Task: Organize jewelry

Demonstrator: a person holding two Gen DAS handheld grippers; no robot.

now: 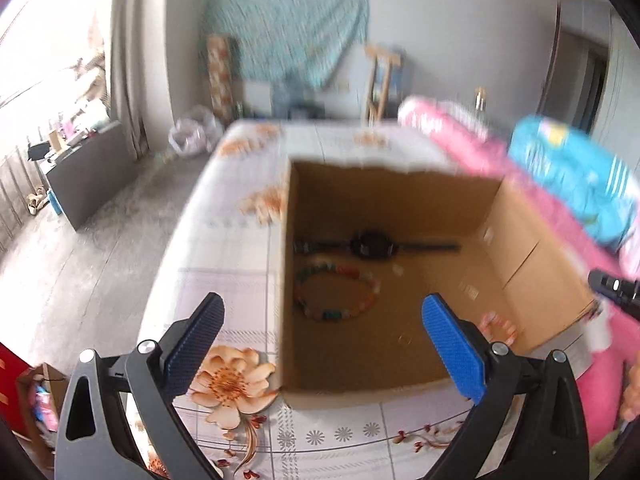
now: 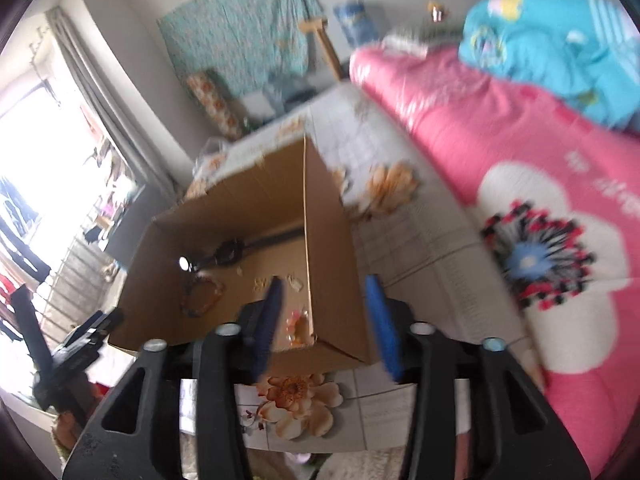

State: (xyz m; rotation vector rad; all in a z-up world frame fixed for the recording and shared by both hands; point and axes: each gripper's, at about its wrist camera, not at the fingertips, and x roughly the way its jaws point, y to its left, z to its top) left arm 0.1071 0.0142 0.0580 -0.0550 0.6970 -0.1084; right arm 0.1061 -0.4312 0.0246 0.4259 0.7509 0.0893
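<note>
An open cardboard box (image 1: 532, 240) stands on a flowered bedsheet. Inside lie a black wristwatch (image 1: 372, 245), a multicoloured bead bracelet (image 1: 336, 292), a small pink bracelet (image 1: 498, 326) near the right wall, and a thin ring (image 1: 405, 338). My left gripper (image 1: 322, 334) is open and empty, its jaws wide apart over the box's near left corner. In the right wrist view the same box (image 2: 332, 240) shows the watch (image 2: 230, 254), the bead bracelet (image 2: 202, 294) and the pink bracelet (image 2: 298, 326). My right gripper (image 2: 326, 322) is open and empty, straddling the box's right wall.
A pink quilt (image 2: 500, 140) with a blue quilt (image 2: 560, 48) on top lies right of the box. The flowered sheet (image 1: 232, 248) spreads left of it, ending at the bed's left edge above a grey floor (image 1: 80, 264). The other gripper's tip (image 1: 616, 288) shows at the right.
</note>
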